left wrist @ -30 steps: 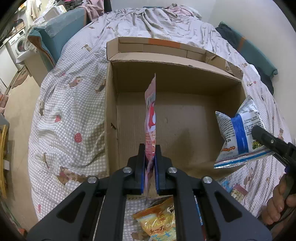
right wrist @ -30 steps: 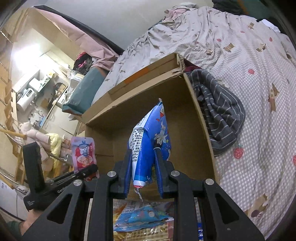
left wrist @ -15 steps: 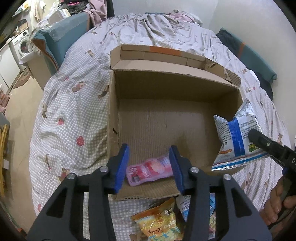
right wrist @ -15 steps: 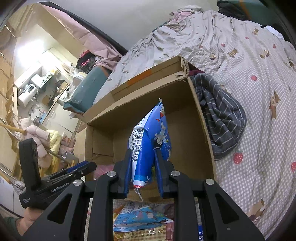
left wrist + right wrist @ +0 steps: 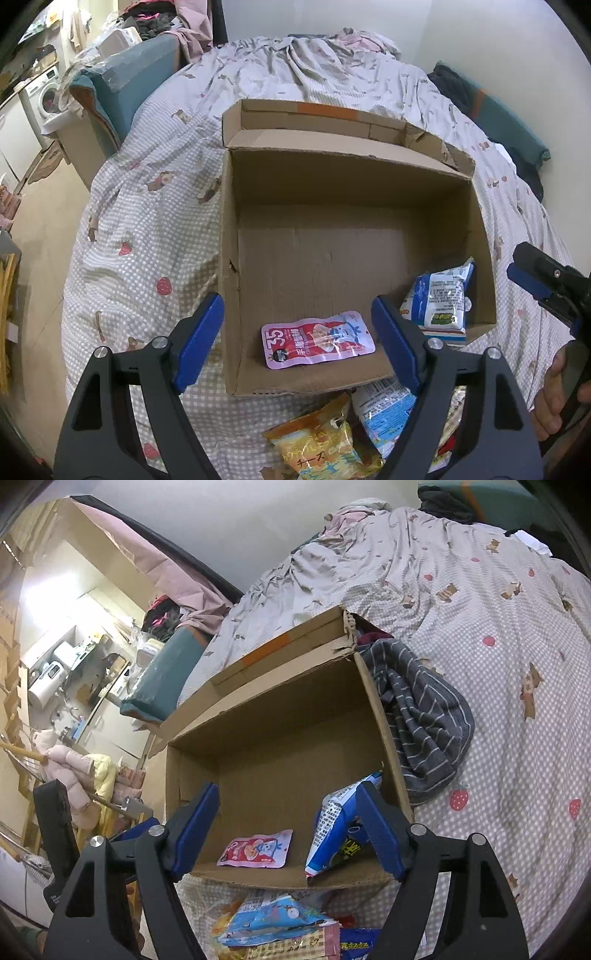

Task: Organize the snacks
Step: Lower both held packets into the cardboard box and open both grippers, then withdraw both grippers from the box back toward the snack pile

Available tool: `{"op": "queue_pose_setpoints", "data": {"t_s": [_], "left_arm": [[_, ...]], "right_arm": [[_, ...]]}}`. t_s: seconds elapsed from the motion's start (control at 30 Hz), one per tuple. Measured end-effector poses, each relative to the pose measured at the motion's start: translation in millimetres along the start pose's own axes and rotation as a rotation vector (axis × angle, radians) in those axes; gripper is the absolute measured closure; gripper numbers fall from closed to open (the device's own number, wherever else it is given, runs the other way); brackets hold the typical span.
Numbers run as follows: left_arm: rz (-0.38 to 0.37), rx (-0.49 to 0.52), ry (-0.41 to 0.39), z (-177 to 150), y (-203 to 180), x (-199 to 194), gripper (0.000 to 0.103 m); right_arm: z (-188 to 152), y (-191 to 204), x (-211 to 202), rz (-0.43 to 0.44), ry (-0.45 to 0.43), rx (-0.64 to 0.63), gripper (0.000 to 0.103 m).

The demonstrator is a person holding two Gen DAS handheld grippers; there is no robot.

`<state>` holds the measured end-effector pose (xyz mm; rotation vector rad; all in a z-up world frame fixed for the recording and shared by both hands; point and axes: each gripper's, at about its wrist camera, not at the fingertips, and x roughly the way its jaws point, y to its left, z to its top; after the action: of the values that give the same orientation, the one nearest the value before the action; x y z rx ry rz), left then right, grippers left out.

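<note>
An open cardboard box stands on the bed. A pink snack pouch lies flat on its floor near the front wall. A blue and white snack bag rests in the front right corner. My left gripper hangs above the pouch, its jaws opening, pads apart from it. My right gripper is over the box front, jaws opening; the blue bag leans by its right finger, free of the pads. The right gripper also shows in the left wrist view, held by a hand.
More snack packets lie on the bed before the box: a yellow bag, a blue and white packet, a blue packet. A grey striped cloth lies right of the box. The checked bedspread drops to the floor on the left.
Both grippers opened. The pink pouch dropped from the left gripper and now lies flat in the box. The blue bag left the right gripper and settled in the box's front right corner.
</note>
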<state>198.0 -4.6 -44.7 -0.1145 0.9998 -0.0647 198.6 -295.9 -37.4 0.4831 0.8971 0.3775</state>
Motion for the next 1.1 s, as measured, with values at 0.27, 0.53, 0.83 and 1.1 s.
{"op": "queue_pose_setpoints", "data": {"t_s": [0.27, 0.53, 0.83, 1.1], "left_arm": [[0.034, -0.017, -0.027, -1, 8, -20, 0.024], [0.014, -0.026, -0.077, -6, 19, -63, 0.023], [0.021, -0.076, -0.097, -28, 35, -97, 0.008], [0.022, -0.037, -0.073, -60, 26, -108, 0.008]], "right_arm": [[-1, 11, -17, -0.018, -0.044, -0.017, 0.015], [-5, 32, -51, -0.029, -0.11, -0.047, 0.008], [-23, 51, -73, -0.023, -0.077, -0.051, 0.008], [-58, 55, -89, -0.037, -0.024, -0.052, 0.008]]}}
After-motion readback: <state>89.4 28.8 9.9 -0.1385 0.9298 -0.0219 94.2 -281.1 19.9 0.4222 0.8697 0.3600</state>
